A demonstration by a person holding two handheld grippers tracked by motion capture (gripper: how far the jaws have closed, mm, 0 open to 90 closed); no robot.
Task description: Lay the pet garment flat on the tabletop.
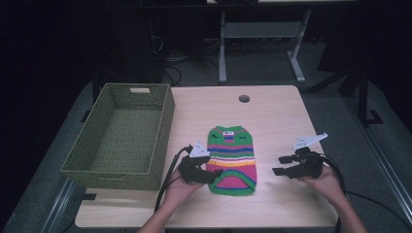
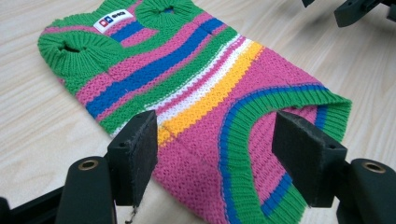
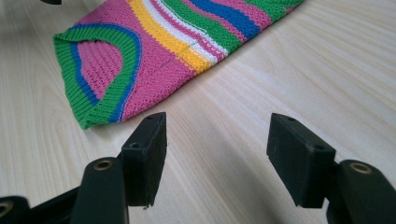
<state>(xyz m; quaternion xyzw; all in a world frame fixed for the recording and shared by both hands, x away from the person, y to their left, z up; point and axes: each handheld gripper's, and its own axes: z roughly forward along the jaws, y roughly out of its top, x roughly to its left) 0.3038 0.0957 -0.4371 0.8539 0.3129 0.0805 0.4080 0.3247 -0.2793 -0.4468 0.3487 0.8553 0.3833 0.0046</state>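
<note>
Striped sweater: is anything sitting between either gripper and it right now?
Nothing visible does. The left gripper hangs open over the hem end of the striped sweater, jaws straddling it. The right gripper is open off the sweater's other side, with bare table between its jaws and the knit edge.

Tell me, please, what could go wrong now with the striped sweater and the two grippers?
The left gripper stands open over one edge of the sweater; closing there may pinch only the top knit layer and drag it crooked. The right gripper, open over bare table, may miss the hem. The loose knit could also snag on a jaw and bunch up.
</note>
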